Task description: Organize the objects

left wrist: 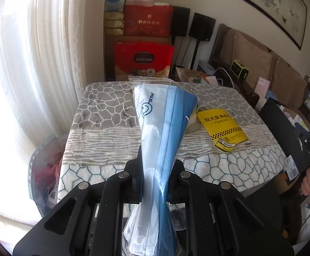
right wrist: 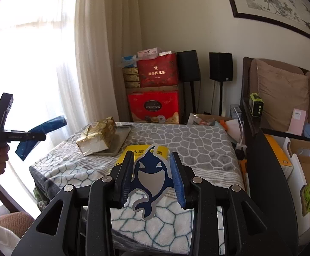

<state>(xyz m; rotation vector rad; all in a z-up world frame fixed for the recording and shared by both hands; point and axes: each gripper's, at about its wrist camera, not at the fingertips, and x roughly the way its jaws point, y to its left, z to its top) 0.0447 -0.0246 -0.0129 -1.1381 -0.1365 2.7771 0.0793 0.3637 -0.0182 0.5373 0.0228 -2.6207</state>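
My left gripper point(left wrist: 158, 160) is shut on a clear zip bag of blue and white face masks point(left wrist: 165, 115), held up above the cloth-covered table point(left wrist: 103, 111). The right wrist view shows that gripper point(right wrist: 37, 137) off the table's left side with the mask bag point(right wrist: 41, 133) sticking out of it. My right gripper point(right wrist: 151, 154) is shut on a blue and white whale-shaped card point(right wrist: 152, 177), its pads pressing on both fins. On the table lie a yellow booklet point(left wrist: 223, 128) and a gold packet point(right wrist: 97, 136) resting on a grey tray point(right wrist: 120, 143).
Red gift boxes point(right wrist: 155, 106) and two black speakers point(right wrist: 220, 66) stand behind the table. A sofa with cushions point(right wrist: 283, 93) and open cartons point(right wrist: 304, 155) fill the right side. A plastic bag point(left wrist: 46, 170) hangs at the table's left edge, beside a bright curtain point(left wrist: 37, 64).
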